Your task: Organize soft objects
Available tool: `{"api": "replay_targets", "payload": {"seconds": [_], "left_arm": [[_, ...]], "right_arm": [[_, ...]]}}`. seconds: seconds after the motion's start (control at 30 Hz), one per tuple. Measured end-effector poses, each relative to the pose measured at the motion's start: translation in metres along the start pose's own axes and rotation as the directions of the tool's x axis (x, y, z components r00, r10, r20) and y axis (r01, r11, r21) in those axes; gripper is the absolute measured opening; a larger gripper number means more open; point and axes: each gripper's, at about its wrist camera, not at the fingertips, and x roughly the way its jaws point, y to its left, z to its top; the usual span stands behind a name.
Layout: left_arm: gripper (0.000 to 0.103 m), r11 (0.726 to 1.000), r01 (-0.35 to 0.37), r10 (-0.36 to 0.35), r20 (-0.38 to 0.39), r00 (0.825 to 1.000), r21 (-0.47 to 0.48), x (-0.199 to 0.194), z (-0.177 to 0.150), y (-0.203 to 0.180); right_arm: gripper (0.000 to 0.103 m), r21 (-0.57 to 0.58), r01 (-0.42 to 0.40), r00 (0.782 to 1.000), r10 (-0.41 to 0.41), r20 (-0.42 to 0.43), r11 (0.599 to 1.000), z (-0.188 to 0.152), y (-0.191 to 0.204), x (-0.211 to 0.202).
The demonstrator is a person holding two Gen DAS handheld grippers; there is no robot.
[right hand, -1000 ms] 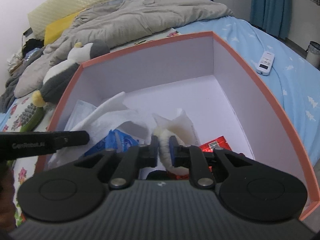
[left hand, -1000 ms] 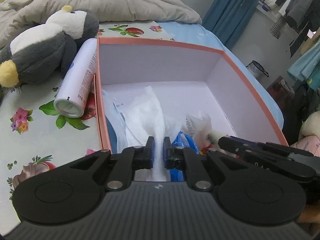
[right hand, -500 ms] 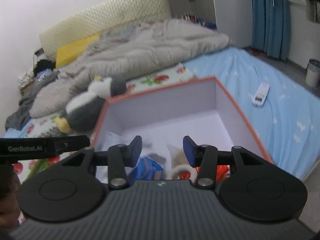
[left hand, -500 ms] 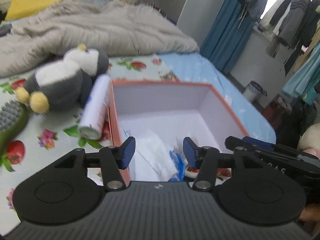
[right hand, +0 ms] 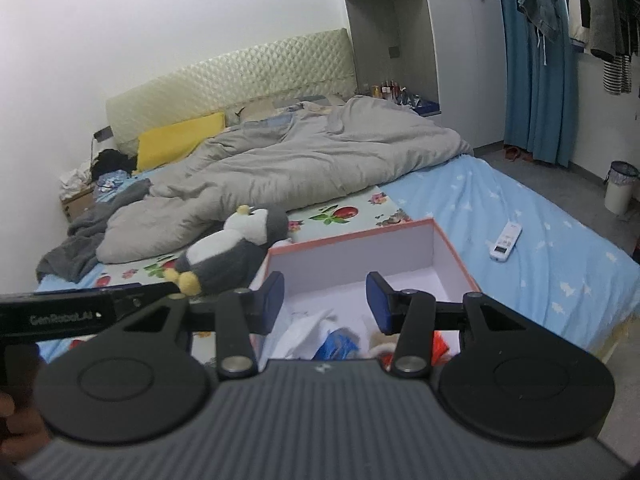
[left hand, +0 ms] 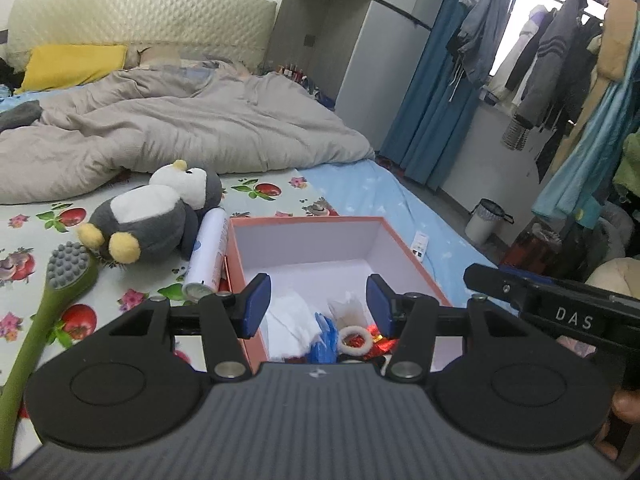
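Observation:
An orange-rimmed box (left hand: 400, 248) with a white inside sits on the bed; it also shows in the right wrist view (right hand: 352, 242). In it lie a white cloth (left hand: 290, 314), a blue packet (left hand: 324, 340), a white fluffy ring (left hand: 354, 338) and a red wrapper (left hand: 382, 344). My left gripper (left hand: 318, 306) is open and empty, held above the box's near end. My right gripper (right hand: 326, 304) is open and empty above the box too. A grey and white penguin plush (left hand: 154, 216) lies left of the box, also in the right wrist view (right hand: 232, 256).
A white spray can (left hand: 206, 254) lies against the box's left wall. A green brush with a grey head (left hand: 60, 280) lies at the left. A grey duvet (left hand: 180, 132) covers the far bed. A white remote (right hand: 506, 240) lies on the blue sheet right of the box.
Both grippers let go of the white cloth and the fluffy ring, opened, and rose up and back from the box. The items stay in the box.

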Motion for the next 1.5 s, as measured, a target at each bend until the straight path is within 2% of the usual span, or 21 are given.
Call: {"api": "replay_targets", "payload": {"seconds": [0.13, 0.33, 0.5, 0.67, 0.9, 1.2, 1.4, 1.5], "left_arm": [[0.059, 1.000, -0.005, 0.005, 0.007, 1.000, -0.002, -0.032, -0.015, -0.002], [0.059, 1.000, -0.024, 0.025, 0.016, 1.000, -0.007, -0.070, -0.044, -0.006], [0.059, 0.999, -0.039, 0.039, -0.007, 0.999, -0.008, -0.091, -0.072, -0.009], [0.059, 0.999, -0.041, 0.040, -0.025, 0.999, -0.012, -0.101, -0.091, -0.010], [0.059, 0.999, -0.029, 0.029, -0.018, 0.999, 0.016, -0.103, -0.088, -0.018], [0.059, 1.000, -0.027, 0.027, -0.045, 0.999, -0.005, -0.095, -0.086, -0.017], [0.064, 1.000, -0.028, 0.028, -0.045, 0.999, 0.003, -0.090, -0.086, -0.020], [0.074, 1.000, -0.030, 0.031, -0.037, 0.999, 0.001, -0.089, -0.084, -0.020]], "right_arm": [[0.048, -0.049, -0.007, 1.000, 0.007, -0.003, 0.999, -0.013, 0.018, -0.026], [0.048, -0.051, -0.009, 1.000, 0.008, -0.019, 0.999, -0.037, 0.030, -0.051], [0.048, -0.053, 0.008, 0.998, -0.011, -0.056, 0.999, -0.058, 0.032, -0.067], [0.048, -0.061, 0.014, 0.999, -0.017, -0.040, 0.998, -0.067, 0.032, -0.082], [0.048, -0.065, 0.016, 0.999, -0.020, -0.049, 0.998, -0.072, 0.031, -0.086], [0.048, -0.085, 0.020, 0.999, -0.023, -0.030, 0.996, -0.072, 0.029, -0.088], [0.048, -0.072, 0.028, 0.999, -0.031, -0.035, 0.997, -0.073, 0.023, -0.084], [0.048, -0.067, 0.042, 0.998, -0.044, -0.033, 0.997, -0.072, 0.020, -0.084]]}}
